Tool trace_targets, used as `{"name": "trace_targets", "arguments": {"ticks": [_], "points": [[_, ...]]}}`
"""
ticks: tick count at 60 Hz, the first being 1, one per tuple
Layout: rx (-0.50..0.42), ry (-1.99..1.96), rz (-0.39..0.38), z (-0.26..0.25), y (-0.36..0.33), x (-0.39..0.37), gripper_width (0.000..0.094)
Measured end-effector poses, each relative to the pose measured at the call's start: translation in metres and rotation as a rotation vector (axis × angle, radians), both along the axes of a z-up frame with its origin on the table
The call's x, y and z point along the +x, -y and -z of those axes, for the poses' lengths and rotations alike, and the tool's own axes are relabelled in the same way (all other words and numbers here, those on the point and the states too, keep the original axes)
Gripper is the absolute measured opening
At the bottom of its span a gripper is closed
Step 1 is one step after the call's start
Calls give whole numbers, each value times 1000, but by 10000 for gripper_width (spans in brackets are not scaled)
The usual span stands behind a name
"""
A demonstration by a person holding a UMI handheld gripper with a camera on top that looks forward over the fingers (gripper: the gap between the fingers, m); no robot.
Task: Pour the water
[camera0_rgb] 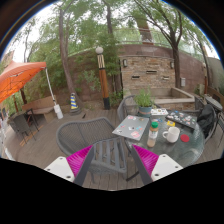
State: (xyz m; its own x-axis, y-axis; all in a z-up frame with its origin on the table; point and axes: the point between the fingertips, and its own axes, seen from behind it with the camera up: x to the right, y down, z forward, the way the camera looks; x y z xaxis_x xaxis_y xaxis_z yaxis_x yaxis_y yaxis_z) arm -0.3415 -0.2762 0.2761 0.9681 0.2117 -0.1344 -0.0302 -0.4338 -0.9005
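Outdoors on a paved patio with trees, a stone wall [145,72] and an orange umbrella [18,78], I hold my gripper [112,160] with its fingers apart and nothing between them. Beyond them stands a metal chair [95,135], and past it a round glass table [178,148] crowded with a bottle [153,132], a white mug [172,133] and other small items. Contents are too small to tell. Reaching in, I judge the chair could block me, and the clutter could tip.
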Motion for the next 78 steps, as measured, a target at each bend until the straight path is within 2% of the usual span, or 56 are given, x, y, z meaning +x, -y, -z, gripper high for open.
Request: {"name": "trace_targets", "arguments": {"ticks": [12,17,29,35,45,58,60,62,65,72,78], "points": [[52,72,53,8,-20,7,824],[39,82,90,21,-34,16,820],[46,100,199,74,-105,86,821],[55,105,225,101,-152,122,818],[75,95,215,150,-236,156,831],[166,95,157,186,-317,160,828],[189,102,148,187,-326,159,815],[212,114,130,188,-334,156,749],[206,154,124,197,-343,161,469],[283,140,131,192,-347,162,471],[287,170,113,196,-348,161,437]]}}
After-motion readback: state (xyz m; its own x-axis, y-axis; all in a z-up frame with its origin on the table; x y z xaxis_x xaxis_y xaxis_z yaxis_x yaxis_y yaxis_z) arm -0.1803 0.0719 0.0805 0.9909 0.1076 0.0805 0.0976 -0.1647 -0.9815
